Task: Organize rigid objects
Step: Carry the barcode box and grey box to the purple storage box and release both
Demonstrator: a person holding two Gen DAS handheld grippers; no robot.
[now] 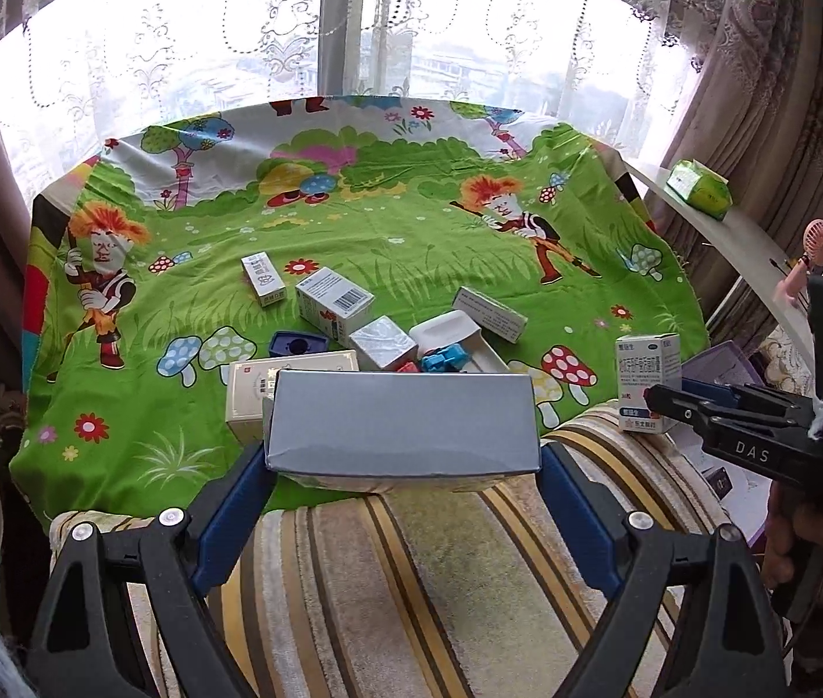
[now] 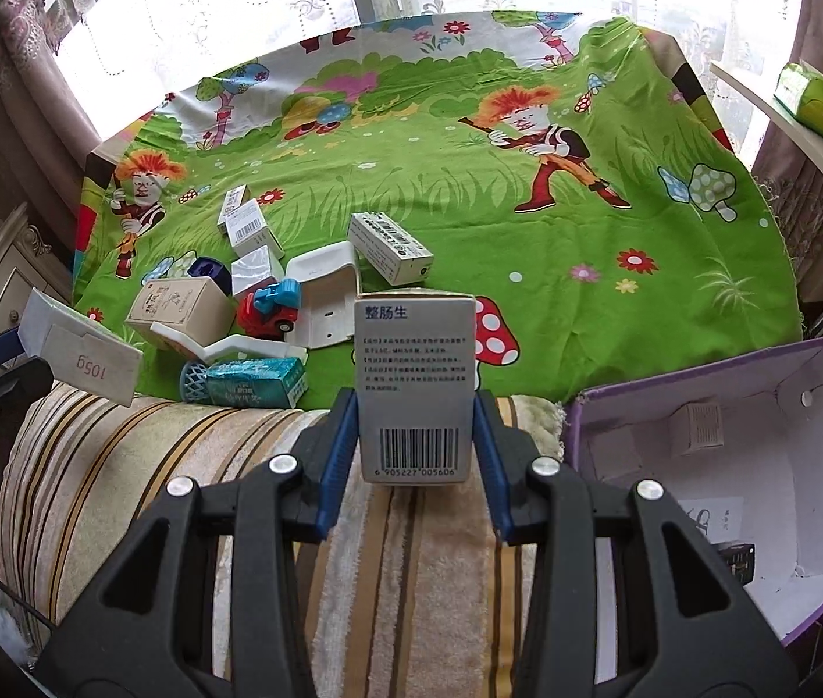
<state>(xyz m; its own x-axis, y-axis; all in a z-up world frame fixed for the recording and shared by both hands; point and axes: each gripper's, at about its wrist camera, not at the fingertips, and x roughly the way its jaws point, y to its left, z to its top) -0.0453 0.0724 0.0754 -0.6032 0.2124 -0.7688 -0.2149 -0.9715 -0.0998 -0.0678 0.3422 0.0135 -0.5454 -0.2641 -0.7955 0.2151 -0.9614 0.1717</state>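
In my left claw [image 1: 402, 459] I have a wide grey box [image 1: 405, 421] clamped by its two ends, the blue pads spread broad to take its length, and it hangs clear above the striped cushion [image 1: 411, 570] at the near edge of the surface. My right claw [image 2: 416, 424] is drawn in narrow on a tall white medicine box [image 2: 416, 384], gripped on both sides with its barcode end toward me, also lifted over the cushion. From the left view that same box [image 1: 647, 384] shows off to the right, sticking up from the right claw's tip. Just to the right of it sits an open purple box [image 2: 818, 599] with white inner walls; a small pale carton [image 2: 697, 427] lies inside it against the back wall. Farther out, on the green cartoon cloth [image 2: 527, 244], the remaining things lie in a loose heap: a cream box [image 2: 178, 305], a teal packet [image 2: 254, 387] beside a blue mesh cap [image 2: 193, 383], a red and blue toy truck [image 2: 270, 309], a white open case [image 2: 324, 296], and several small white cartons [image 2: 391, 247] behind them. A green tissue pack [image 2: 815, 104] rests on the white ledge [image 2: 760, 99] at the far right.
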